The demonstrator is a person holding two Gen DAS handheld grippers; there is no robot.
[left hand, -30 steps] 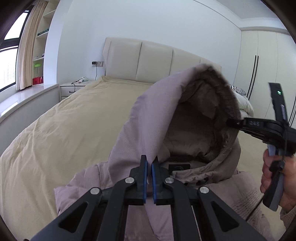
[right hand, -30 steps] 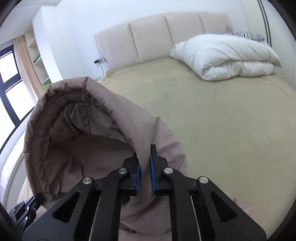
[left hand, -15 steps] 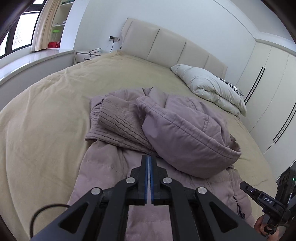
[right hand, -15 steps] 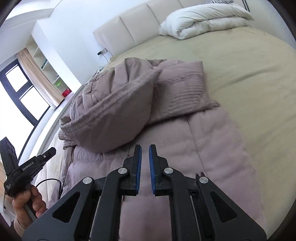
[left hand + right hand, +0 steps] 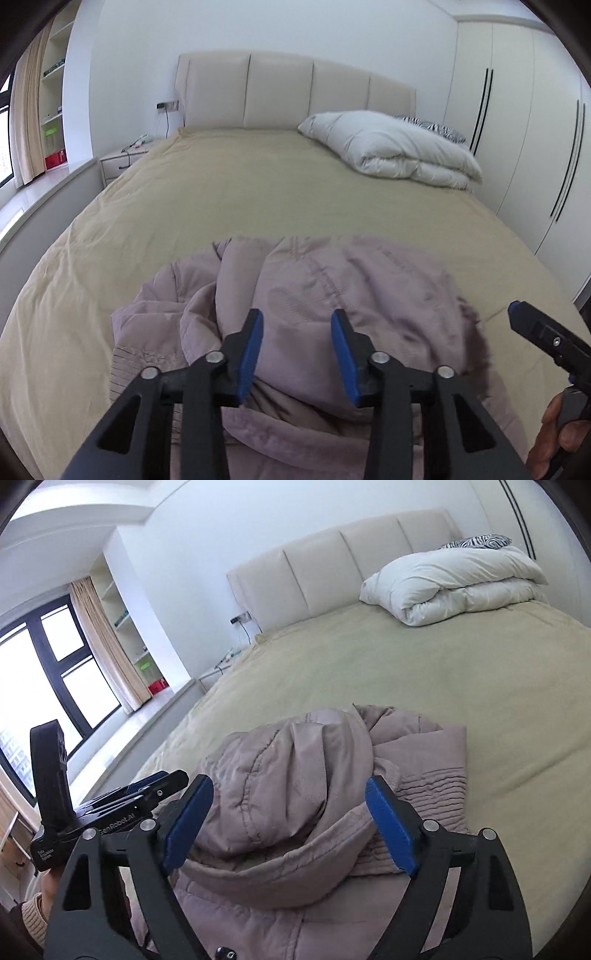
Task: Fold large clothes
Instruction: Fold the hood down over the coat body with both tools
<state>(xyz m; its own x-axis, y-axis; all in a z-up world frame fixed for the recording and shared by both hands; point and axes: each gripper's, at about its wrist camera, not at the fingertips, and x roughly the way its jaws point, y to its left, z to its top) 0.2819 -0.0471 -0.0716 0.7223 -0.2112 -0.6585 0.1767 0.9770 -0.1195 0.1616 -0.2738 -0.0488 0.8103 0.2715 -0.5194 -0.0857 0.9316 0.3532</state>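
Your left gripper and right gripper, jaws just opened and empty, hover over the hooded down jacket; pinch its hood rim at 6 o'clock

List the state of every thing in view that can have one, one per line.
Mauve padded hooded coat: lying on the bed, hood folded down over its body, gripped by neither tongs.
Left tongs: open, just been opening, nothing pinched.
Right tongs: open wide, just been opening, over the hood.
White duvet: folded, by the headboard.
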